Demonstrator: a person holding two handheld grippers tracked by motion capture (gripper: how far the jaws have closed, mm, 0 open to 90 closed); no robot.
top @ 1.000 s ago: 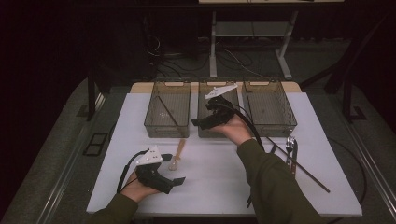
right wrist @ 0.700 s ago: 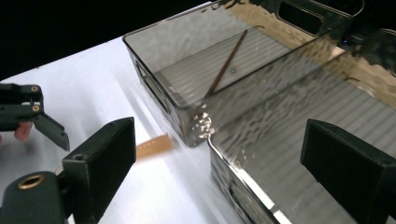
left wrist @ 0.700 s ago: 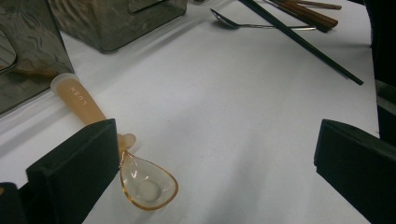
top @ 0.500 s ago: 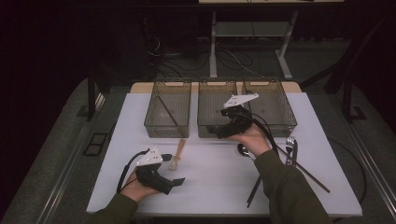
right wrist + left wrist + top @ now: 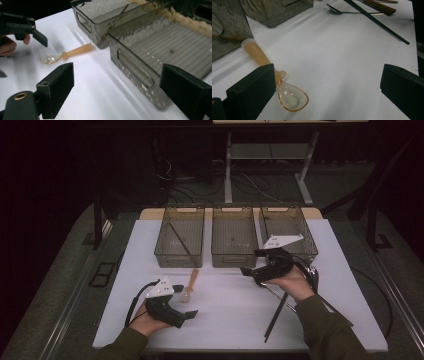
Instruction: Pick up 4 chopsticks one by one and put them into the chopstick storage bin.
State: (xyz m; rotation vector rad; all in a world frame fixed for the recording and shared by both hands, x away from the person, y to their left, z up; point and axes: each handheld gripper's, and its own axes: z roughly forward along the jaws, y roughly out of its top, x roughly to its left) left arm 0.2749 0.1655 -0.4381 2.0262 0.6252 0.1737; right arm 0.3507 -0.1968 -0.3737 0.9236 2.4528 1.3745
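Currently I am holding both grippers over the white table, sorting cutlery into three smoked plastic bins at its far edge. My left gripper is hovering at the near left, its fingers spread wide and gripping nothing. The amber baby spoon is lying flat on the table just beside the left finger, bowl toward me, handle pointing away toward the left bin. My right gripper is hanging just in front of the middle bin and the right bin, its fingers likewise standing apart and empty.

As to progress, I am judging the work to be at an early stage. The left bin is holding one long dark stick, leaning corner to corner; the middle bin is looking empty, and I cannot tell what the right bin contains. Left on the table are the amber spoon, a metal spoon, and dark chopsticks at the near right, partly under my right forearm. Each of these is, in my judgement, awaiting pickup and placement.
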